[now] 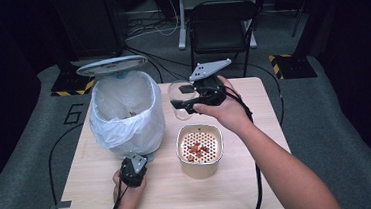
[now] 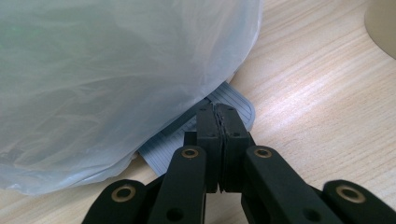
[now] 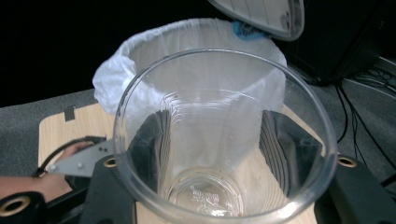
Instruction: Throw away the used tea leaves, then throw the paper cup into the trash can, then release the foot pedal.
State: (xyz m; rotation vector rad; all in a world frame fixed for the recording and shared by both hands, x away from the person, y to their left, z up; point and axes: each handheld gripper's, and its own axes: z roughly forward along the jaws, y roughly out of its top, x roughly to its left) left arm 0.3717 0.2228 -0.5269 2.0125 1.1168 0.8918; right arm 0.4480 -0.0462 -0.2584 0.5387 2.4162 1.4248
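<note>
One clear plastic cup (image 1: 179,100) is clamped on its side between the right gripper (image 1: 186,103) jaws above the bench (image 1: 239,180), beside one bag-lined pedal bin (image 1: 124,114), whose pedal (image 2: 233,105) the closed left gripper (image 1: 134,164) presses, near one beige strainer pot (image 1: 200,151).

Lined bin (image 1: 126,114) and strainer pot (image 1: 199,143) flank a narrow bare table (image 1: 240,190) gap.

Right claw (image 1: 182,103) grips clear cup (image 1: 179,99); bin (image 1: 124,114) beside.
</note>
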